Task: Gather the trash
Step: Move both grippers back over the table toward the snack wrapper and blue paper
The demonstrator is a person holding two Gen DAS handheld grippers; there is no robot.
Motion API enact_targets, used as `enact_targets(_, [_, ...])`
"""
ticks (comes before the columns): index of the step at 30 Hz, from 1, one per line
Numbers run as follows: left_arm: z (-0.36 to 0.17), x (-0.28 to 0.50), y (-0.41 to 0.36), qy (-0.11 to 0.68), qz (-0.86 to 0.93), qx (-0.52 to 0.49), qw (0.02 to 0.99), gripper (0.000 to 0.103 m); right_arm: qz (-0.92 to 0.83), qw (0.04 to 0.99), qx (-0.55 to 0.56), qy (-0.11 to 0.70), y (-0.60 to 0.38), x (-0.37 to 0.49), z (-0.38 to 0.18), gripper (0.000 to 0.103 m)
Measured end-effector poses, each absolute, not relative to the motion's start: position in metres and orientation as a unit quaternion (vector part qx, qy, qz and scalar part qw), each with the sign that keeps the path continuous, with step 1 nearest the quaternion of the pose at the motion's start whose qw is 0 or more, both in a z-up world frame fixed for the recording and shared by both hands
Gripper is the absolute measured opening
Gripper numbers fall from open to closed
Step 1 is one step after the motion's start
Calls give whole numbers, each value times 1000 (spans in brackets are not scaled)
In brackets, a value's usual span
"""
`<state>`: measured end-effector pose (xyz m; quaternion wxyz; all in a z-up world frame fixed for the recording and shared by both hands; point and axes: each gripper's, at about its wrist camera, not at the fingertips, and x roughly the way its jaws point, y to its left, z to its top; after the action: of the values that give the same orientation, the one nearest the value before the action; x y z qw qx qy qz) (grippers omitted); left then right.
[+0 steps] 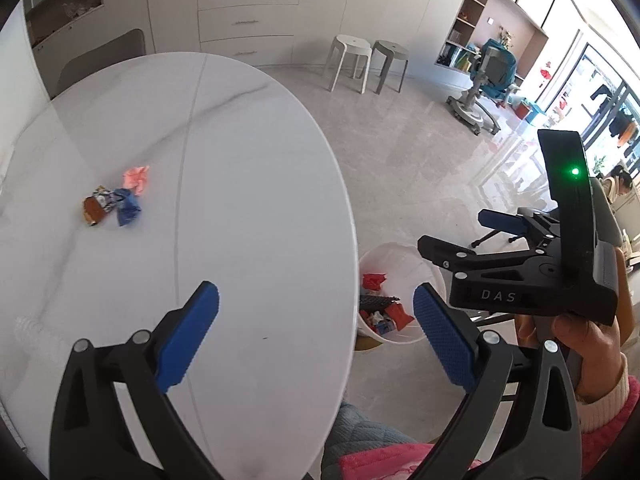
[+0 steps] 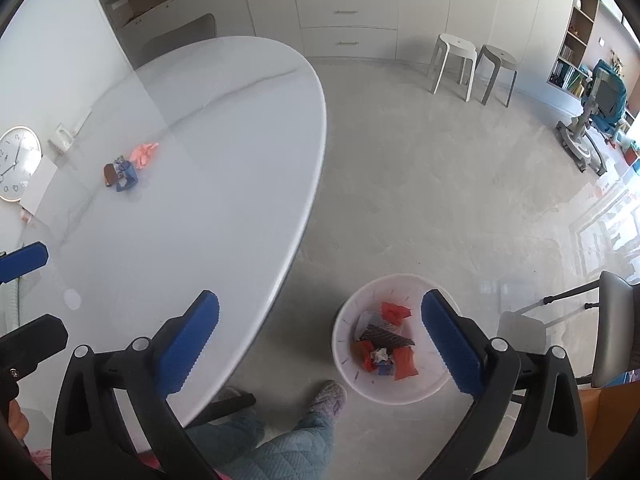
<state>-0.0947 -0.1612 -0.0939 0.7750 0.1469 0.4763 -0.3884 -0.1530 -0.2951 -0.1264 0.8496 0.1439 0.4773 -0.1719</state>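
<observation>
Three crumpled wrappers lie together on the white oval table (image 1: 248, 152) (image 2: 224, 120): a pink one (image 1: 137, 178) (image 2: 145, 153), a blue one (image 1: 128, 206) (image 2: 127, 178) and a brown one (image 1: 95, 210) (image 2: 110, 173). On the floor beside the table stands a white bin (image 1: 394, 247) (image 2: 384, 280) holding several red, blue and dark wrappers. My left gripper (image 1: 316, 292) hangs open and empty over the table's near edge. My right gripper (image 2: 322, 299) is open and empty above the floor, with the bin below its right finger. Each gripper shows in the other's view (image 1: 456, 232) (image 2: 36, 296).
A person's leg in quilted trousers and a slipper (image 2: 328, 396) stand between table and bin. A grey chair (image 2: 612, 328) is at the right. Two stools (image 2: 472, 68) and cabinets stand at the back. A clock (image 2: 16, 164) leans at the table's far left.
</observation>
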Motion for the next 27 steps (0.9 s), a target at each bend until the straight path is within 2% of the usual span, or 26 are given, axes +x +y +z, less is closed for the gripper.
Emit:
enact_targets(14, [-79,-5,2,475,-312,100,817,95,-160,861,66,479,-145,-60,-100,100])
enact_targets(27, [-98,65,37,487,-285,71,823,95,-90,866,41,489,-96,3,-103,101])
